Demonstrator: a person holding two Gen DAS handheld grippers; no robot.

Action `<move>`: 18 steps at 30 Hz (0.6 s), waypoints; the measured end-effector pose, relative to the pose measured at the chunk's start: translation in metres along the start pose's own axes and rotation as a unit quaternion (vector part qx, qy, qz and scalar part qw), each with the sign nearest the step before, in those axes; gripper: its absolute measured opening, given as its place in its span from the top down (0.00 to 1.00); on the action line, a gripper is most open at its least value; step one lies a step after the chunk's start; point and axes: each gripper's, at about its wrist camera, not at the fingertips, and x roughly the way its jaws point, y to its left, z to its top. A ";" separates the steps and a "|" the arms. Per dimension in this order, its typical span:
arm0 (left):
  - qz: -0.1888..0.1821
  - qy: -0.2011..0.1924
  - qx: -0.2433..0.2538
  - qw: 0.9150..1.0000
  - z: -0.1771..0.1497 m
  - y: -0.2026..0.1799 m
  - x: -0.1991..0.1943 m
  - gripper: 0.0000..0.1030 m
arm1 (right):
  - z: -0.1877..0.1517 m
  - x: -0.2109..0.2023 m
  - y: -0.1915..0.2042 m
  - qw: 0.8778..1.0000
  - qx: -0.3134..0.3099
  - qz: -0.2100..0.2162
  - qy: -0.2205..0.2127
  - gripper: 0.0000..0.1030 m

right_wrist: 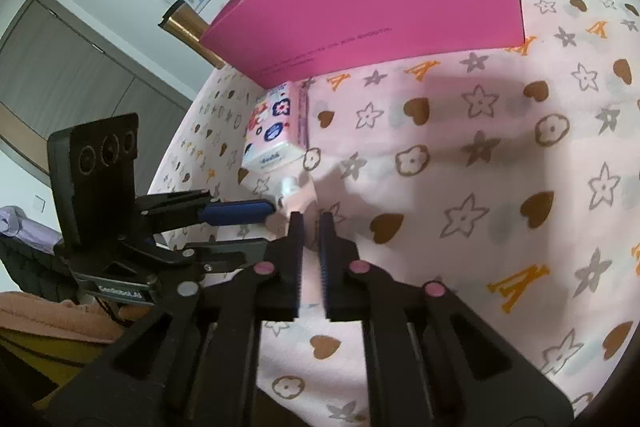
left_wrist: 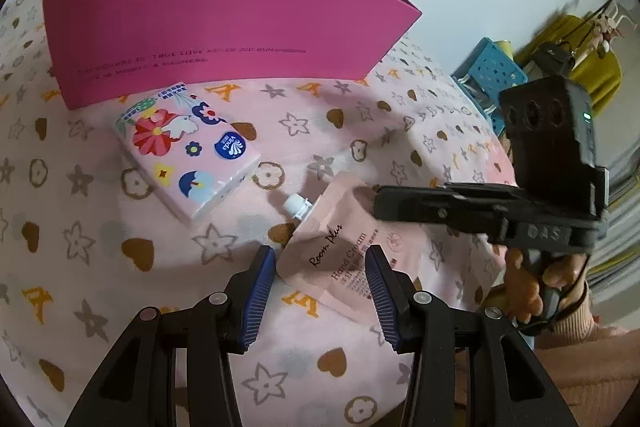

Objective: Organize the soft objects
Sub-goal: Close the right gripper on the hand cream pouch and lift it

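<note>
- Pink cloth [left_wrist: 100, 211] printed with stars, hearts and flowers, spread over the whole work surface.
- Magenta box [left_wrist: 224, 27], open-topped, standing at the back of the cloth, a line of dark lettering low on its front wall.
- Left gripper [left_wrist: 320, 263] low in the foreground, blue pads spread partway, straddling the lower end of the pouch without visibly pressing it.
- Right gripper [right_wrist: 311, 223] reaching in from the right, jaws drawn nearly together on the pouch's edge; real pinch or mere touch: cannot tell.
- Tissue pack [left_wrist: 188, 151], flower-patterned, flat on the cloth just in front of the box, near the pouch's cap but apart from it.
- Hand cream pouch [left_wrist: 340, 251], pale pink, lying on the cloth between the left pads, white cap [left_wrist: 296, 205] pointing toward the tissue pack.
</note>
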 end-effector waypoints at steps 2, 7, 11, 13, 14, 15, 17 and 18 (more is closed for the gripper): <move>0.001 0.002 0.004 1.000 -0.003 -0.001 -0.001 0.55 | 0.002 0.000 -0.003 1.000 0.006 -0.001 -0.002 0.95; 0.007 0.008 0.017 1.000 -0.009 -0.004 -0.001 0.53 | 0.001 0.002 -0.012 1.000 0.023 0.003 -0.001 0.95; 0.010 0.007 0.018 1.000 -0.007 -0.005 0.001 0.52 | -0.004 0.002 -0.014 0.999 0.031 0.010 0.007 0.92; 0.010 0.006 0.016 1.000 -0.006 -0.004 0.001 0.52 | -0.006 -0.001 -0.018 0.999 0.046 0.012 0.001 0.90; 0.010 0.005 0.015 1.000 -0.005 -0.004 0.002 0.52 | -0.007 -0.004 -0.020 0.998 0.056 0.014 -0.002 0.87; 0.009 0.005 0.014 1.000 -0.004 -0.004 0.003 0.52 | -0.008 -0.007 -0.021 0.998 0.059 0.019 -0.004 0.84; 0.008 0.004 0.014 1.000 -0.003 -0.003 0.003 0.52 | -0.013 -0.014 -0.022 0.998 0.064 0.024 -0.004 0.81; 0.009 0.002 0.016 1.000 -0.003 -0.004 0.004 0.52 | -0.016 -0.016 -0.021 0.998 0.063 0.024 -0.001 0.81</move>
